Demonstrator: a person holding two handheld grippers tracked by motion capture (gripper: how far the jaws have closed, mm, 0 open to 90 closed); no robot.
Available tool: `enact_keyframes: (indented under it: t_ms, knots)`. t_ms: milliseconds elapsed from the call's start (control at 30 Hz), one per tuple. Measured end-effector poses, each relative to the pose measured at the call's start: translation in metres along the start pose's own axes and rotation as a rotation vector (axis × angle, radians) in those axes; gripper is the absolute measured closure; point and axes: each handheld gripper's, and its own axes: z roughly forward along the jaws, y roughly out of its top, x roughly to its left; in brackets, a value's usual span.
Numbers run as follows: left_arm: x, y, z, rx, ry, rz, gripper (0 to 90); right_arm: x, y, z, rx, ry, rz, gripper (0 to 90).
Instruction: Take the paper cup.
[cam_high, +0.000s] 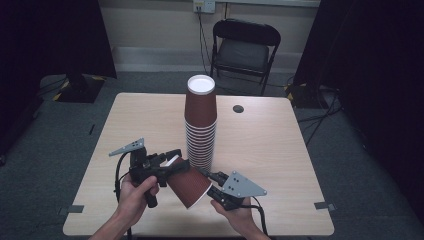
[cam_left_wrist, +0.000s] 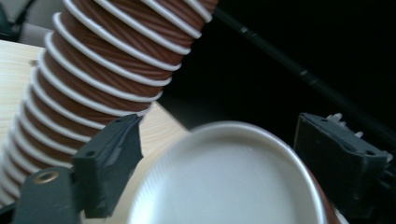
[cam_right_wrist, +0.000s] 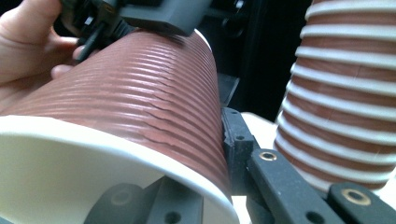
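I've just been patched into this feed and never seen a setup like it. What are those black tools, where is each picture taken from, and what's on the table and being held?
A person holds two hand-held grippers. The high view looks down on a wooden table with a tall stack of upside-down brown paper cups. The left gripper clamps one loose cup at its base; the right gripper pinches that cup's wall near the rim, one jaw inside. The other two pictures come from cameras riding on each gripper: the left gripper view shows the cup's white base, the right gripper view its ribbed side.
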Motion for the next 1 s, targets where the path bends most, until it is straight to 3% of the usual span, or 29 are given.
enact_keyframes:
  t_ms: [33,100,200,233,267,367,400,433,500,533,567,600,633,667,700,733,767,800,833,867,933,1000]
  knots:
    - [-0.001,-0.001,-0.001,0.0,0.027,0.039,14.7,-0.001,-0.003,-0.002,0.025,-0.002,-0.003,86.1]
    - [-0.001,-0.001,-0.001,-0.006,0.039,0.065,15.1,-0.004,-0.005,-0.006,0.049,-0.004,0.014,86.1]
    - [-0.002,-0.001,-0.002,-0.023,0.052,0.087,15.4,-0.007,-0.007,-0.009,0.068,-0.002,0.018,86.1]
    - [-0.003,-0.001,-0.002,-0.032,0.085,0.1,15.5,-0.009,-0.009,-0.012,0.093,-0.003,0.039,86.1]
    - [-0.003,-0.001,-0.002,-0.032,0.085,0.1,15.5,-0.009,-0.009,-0.012,0.093,-0.003,0.039,86.1]
    - [-0.004,-0.003,-0.003,-0.001,0.1,0.143,15.6,-0.018,-0.012,-0.017,0.169,-0.011,0.082,86.0]
    - [-0.004,-0.003,-0.003,-0.001,0.1,0.143,15.5,-0.018,-0.012,-0.017,0.169,-0.011,0.082,86.0]
    - [-0.004,-0.005,-0.002,0.023,0.1,0.155,15.5,-0.023,-0.014,-0.02,0.208,-0.01,0.121,86.0]
    - [-0.004,-0.007,-0.003,0.034,0.107,0.192,15.3,-0.028,-0.016,-0.022,0.233,-0.011,0.147,86.1]
    - [-0.004,-0.007,-0.003,0.034,0.107,0.192,15.3,-0.028,-0.016,-0.022,0.233,-0.011,0.147,86.1]
    - [-0.003,-0.009,-0.003,0.058,0.094,0.256,15.3,-0.034,-0.017,-0.025,0.257,-0.015,0.172,86.0]
    - [-0.003,-0.009,-0.003,0.058,0.094,0.256,15.2,-0.034,-0.017,-0.025,0.257,-0.015,0.172,86.0]
    - [-0.003,-0.013,-0.004,0.078,0.102,0.3,15.3,-0.04,-0.018,-0.027,0.274,-0.014,0.198,86.0]
    - [-0.003,-0.013,-0.004,0.078,0.102,0.3,15.4,-0.04,-0.018,-0.027,0.274,-0.014,0.198,86.0]
    - [-0.004,-0.017,-0.003,0.094,0.106,0.336,15.5,-0.045,-0.018,-0.028,0.294,-0.008,0.228,86.0]
    - [-0.004,-0.017,-0.003,0.094,0.106,0.336,15.5,-0.048,-0.018,-0.028,0.309,-0.004,0.242,86.0]
    - [-0.006,-0.018,-0.002,0.121,0.109,0.366,15.5,-0.05,-0.018,-0.028,0.327,-0.014,0.244,86.0]
    - [-0.006,-0.018,-0.002,0.121,0.109,0.366,15.6,-0.05,-0.018,-0.028,0.327,-0.014,0.244,86.0]
    - [-0.007,-0.02,0.0,0.139,0.111,0.402,15.6,-0.053,-0.018,-0.028,0.351,-0.013,0.266,86.1]
    - [-0.007,-0.02,0.0,0.139,0.111,0.402,15.6,-0.053,-0.018,-0.028,0.351,-0.013,0.266,86.1]
    - [-0.01,-0.024,0.004,0.184,0.123,0.463,15.6,-0.056,-0.017,-0.029,0.39,-0.021,0.281,86.1]
    - [-0.011,-0.027,0.007,0.212,0.133,0.496,15.6,-0.059,-0.017,-0.03,0.415,-0.019,0.289,86.1]
